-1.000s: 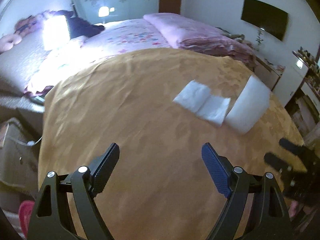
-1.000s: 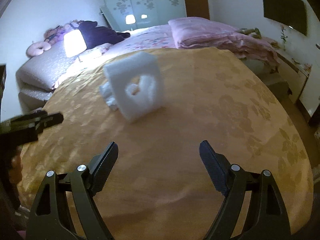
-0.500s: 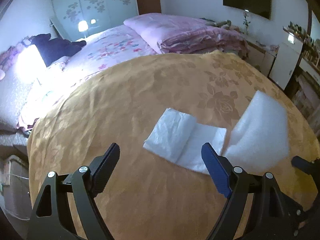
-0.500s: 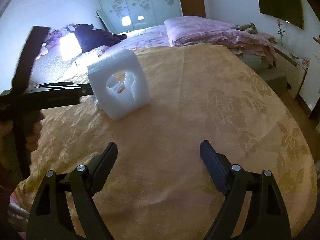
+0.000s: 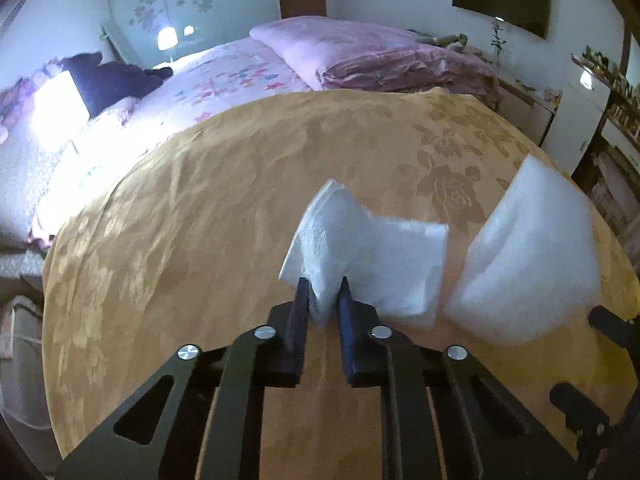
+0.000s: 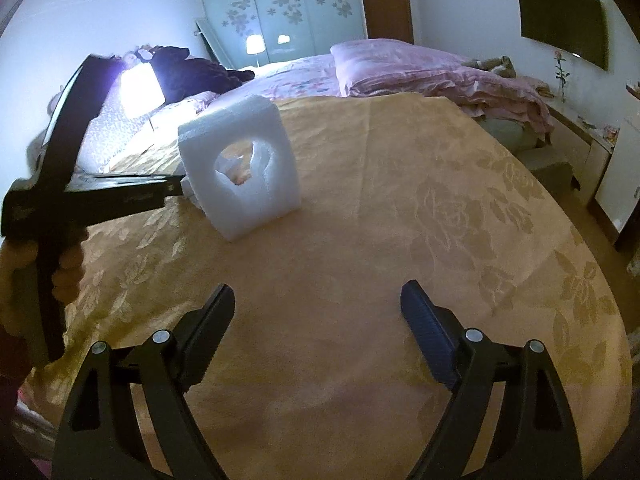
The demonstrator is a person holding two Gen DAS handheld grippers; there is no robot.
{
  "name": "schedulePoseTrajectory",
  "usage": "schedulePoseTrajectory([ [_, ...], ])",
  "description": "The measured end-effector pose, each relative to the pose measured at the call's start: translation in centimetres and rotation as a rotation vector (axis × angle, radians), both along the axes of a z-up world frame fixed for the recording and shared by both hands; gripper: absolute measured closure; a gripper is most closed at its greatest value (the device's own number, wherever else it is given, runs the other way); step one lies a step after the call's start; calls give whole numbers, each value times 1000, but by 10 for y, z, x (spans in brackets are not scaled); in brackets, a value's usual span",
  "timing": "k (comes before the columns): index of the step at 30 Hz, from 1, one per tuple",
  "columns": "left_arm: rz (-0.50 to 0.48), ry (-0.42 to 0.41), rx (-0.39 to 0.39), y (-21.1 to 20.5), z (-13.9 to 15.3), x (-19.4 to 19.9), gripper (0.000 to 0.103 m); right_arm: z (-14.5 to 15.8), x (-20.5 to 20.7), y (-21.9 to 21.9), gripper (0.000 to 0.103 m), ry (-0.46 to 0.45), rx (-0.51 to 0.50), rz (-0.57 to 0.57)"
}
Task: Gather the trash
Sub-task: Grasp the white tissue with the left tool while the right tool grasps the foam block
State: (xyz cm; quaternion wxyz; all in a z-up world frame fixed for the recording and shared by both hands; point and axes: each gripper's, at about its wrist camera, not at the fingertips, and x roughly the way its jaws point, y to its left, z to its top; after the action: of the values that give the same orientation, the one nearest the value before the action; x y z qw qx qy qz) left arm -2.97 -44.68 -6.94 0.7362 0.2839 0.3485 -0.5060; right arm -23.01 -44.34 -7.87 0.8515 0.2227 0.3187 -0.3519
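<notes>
The left gripper (image 5: 324, 300) is pinching the near edge of the white tissue (image 5: 360, 248), its fingers (image 5: 301, 312) clamped on a bunched fold, while the right gripper (image 6: 316, 320) is hanging with fingers apart over the bedspread (image 6: 400, 240). The grip is taking only a thin corner, so the tissue is probably risking tearing or slipping free on lifting. It is lying on the bedspread just beside the foam block (image 5: 528, 264), its long axis running left to right, the pinched end pointing upward.

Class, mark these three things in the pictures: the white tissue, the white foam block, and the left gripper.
white tissue (image 5: 336, 224), left wrist view, on its raised, pinched fold.
white foam block (image 6: 256, 120), right wrist view, on its top face above the cut-out.
left gripper (image 5: 323, 300), left wrist view, midway between its fingertips.
</notes>
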Motion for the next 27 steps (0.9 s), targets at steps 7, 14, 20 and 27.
schedulePoseTrajectory([
  [7, 49, 35, -6, 54, 3, 9, 96, -1, 2, 3, 21, 11, -16, -4],
  [14, 84, 34, -67, 108, 17, 4, 96, -1, 6, 7, 20, 21, -14, -1],
  [20, 97, 29, -120, 137, 29, -5, 96, 7, 13, 3, 17, -20, 46, 30],
  [27, 117, -1, -145, 152, 33, -8, 96, 33, 37, -6, 9, -30, -55, 56],
])
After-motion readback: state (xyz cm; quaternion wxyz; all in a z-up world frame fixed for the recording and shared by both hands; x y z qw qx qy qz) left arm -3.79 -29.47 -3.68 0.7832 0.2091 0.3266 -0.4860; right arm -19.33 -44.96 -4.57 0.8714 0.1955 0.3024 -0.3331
